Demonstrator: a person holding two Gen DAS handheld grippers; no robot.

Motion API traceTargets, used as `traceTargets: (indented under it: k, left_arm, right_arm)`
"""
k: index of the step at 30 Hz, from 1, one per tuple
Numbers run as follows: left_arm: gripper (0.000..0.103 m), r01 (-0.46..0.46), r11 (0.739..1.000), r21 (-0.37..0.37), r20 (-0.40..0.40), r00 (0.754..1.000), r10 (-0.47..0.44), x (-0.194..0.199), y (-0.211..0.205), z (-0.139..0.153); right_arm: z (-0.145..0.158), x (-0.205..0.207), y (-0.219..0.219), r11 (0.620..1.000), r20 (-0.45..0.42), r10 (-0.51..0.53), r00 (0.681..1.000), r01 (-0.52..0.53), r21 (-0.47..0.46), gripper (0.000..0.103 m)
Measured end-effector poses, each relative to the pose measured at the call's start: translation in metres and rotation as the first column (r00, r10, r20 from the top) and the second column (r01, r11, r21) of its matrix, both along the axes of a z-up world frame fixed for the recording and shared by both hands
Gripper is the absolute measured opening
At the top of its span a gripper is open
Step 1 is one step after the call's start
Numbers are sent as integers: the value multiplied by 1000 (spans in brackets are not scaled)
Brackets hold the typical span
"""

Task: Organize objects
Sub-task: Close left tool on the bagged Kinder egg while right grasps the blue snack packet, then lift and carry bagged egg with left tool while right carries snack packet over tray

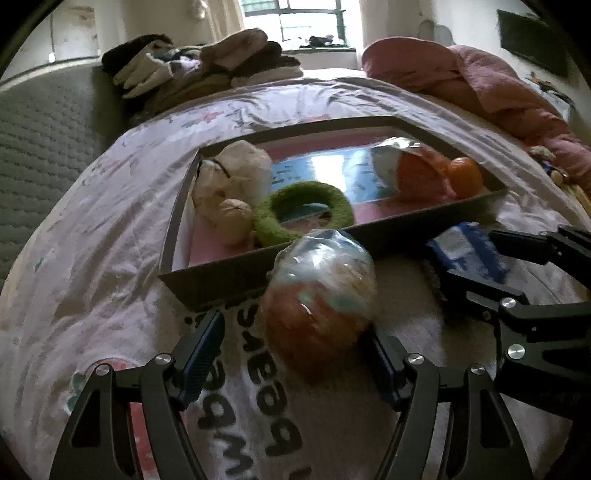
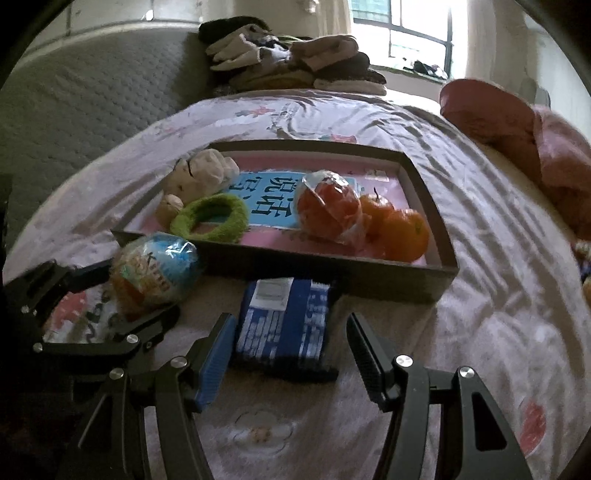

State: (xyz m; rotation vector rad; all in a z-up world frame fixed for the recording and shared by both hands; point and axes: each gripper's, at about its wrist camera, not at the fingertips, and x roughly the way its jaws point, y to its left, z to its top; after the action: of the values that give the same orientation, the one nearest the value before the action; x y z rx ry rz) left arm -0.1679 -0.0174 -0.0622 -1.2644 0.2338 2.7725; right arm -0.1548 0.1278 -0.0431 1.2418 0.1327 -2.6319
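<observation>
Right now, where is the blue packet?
The blue packet lies on the bedspread just outside the tray's near wall, between the open fingers of the right gripper, right of the wrapped orange.

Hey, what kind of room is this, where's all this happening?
Most likely a bedroom. The work happens on a bed with a floral sheet, a quilted headboard or mattress stands at the side, and folded clothes are piled by the window. A pink pillow lies nearby.

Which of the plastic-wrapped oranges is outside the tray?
The wrapped orange between the left gripper fingers, on the bedsheet before the tray. The other wrapped orange lies inside, beside bare oranges.
</observation>
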Motion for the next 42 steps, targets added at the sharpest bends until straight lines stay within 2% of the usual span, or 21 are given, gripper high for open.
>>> traceTargets:
  k: [3, 5, 7, 8, 11, 15, 25, 42]
  left_arm:
    - [76, -3, 1000, 6, -3, 1000, 3, -13, 0, -3]
    - [75, -23, 999, 22, -1, 1000, 23, -20, -3, -2]
    - [74, -21, 999, 43, -2, 1000, 22, -20, -6, -2]
    - [71, -21, 999, 45, -1, 1000, 21, -20, -7, -3]
    - [54, -11, 997, 76, 22, 1000, 9, -22, -9, -5]
    - [54, -9, 998, 68, 20, 1000, 7, -22, -7, -6]
    - [53, -7, 998, 70, 5, 1000, 7, -16, -6, -1]
    - [53, -20, 995, 97, -81, 996, 28, 7, -11, 40]
  right_arm:
    - [-12, -13, 7, 998, 69, -23, 997, 27, -58, 62]
    - [-14, -15, 7, 998, 65, -19, 998, 23, -64, 61]
    - [-11, -11, 4, 999, 41, -1, 999, 3, -52, 55]
    - [-10, -10, 3, 999, 36, 3, 999, -2, -46, 55]
    - [-11, -9, 4, 999, 34, 9, 999, -8, -54, 53]
    - [-9, -6, 10, 996, 35, 18, 999, -15, -86, 52]
    - [-2, -4, 5, 995, 9, 36, 999, -35, -93, 52]
    - [33, 13, 14, 993, -92, 30, 995, -39, -108, 52]
